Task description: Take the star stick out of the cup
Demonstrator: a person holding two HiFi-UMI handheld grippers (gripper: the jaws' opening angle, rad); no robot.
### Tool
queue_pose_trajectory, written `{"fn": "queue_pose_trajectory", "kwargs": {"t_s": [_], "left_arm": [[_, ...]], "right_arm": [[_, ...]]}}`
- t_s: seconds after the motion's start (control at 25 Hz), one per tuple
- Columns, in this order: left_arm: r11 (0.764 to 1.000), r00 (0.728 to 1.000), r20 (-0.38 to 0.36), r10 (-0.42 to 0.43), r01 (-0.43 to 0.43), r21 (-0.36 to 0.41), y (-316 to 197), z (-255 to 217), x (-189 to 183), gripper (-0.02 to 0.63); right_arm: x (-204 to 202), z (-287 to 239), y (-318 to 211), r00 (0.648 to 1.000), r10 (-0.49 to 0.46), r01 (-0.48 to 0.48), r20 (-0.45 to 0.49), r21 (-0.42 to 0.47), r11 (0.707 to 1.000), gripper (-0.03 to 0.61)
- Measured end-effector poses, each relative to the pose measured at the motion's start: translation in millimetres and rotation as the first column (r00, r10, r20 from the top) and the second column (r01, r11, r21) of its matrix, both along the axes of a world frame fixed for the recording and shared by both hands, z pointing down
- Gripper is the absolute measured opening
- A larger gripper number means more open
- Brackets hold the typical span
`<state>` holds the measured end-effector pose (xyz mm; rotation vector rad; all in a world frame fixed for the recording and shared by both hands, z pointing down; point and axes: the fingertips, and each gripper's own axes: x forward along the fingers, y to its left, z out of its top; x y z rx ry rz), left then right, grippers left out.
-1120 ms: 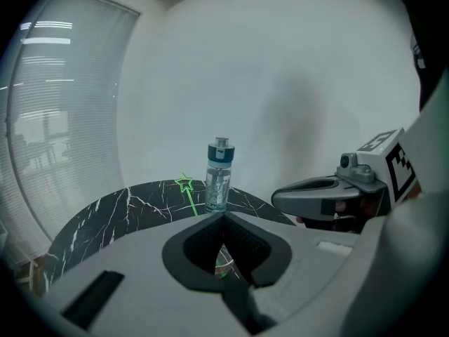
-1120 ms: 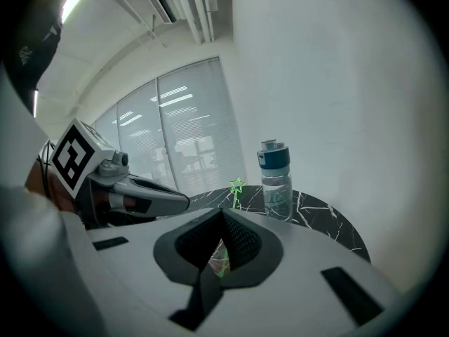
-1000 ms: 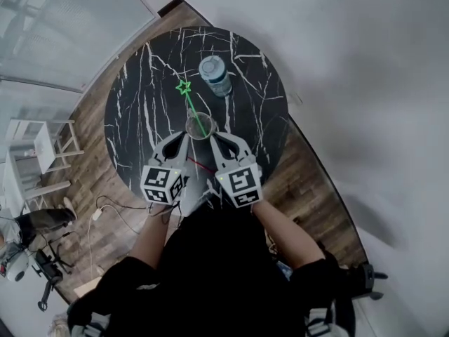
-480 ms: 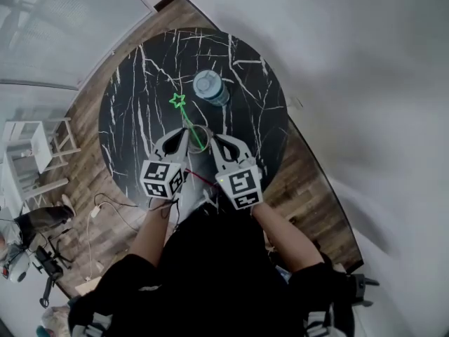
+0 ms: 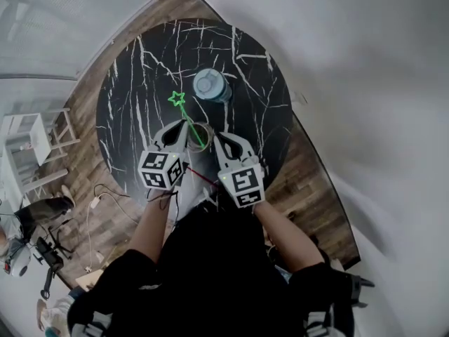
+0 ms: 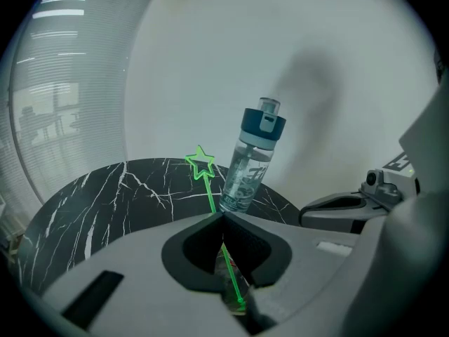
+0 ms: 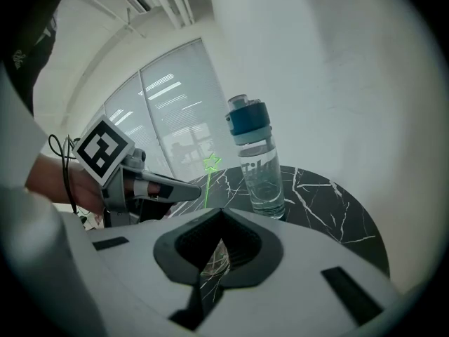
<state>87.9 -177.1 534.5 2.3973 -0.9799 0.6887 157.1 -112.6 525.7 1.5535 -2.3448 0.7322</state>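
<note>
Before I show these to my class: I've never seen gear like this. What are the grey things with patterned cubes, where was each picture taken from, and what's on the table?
There is no robot here. A person holds a two-jaw tool in each hand, the left gripper and the right gripper. The marked cubes are part of them. The top-down picture comes from a camera on the person's head. The other two come from cameras riding on each gripper, looking along its jaws. On the round black table stand a water bottle and a clear cup holding a green star stick. Both grippers' jaws are closed, close to the cup. I cannot tell whether the left one pinches the stick.
</note>
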Motion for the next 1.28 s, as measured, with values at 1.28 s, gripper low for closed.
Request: {"fn": "queue_pose_trajectory", "kwargs": {"t_s": [1.28], "left_arm": [[0.996,0.969,-0.240,-0.060,0.074,0.050,-28.7,-49.8,-3.9,0.006]], "right_arm": [[3.6,-3.7,17.4,1.000,0.014,-0.014,-0.003,-0.003,1.000,-0.003]]}}
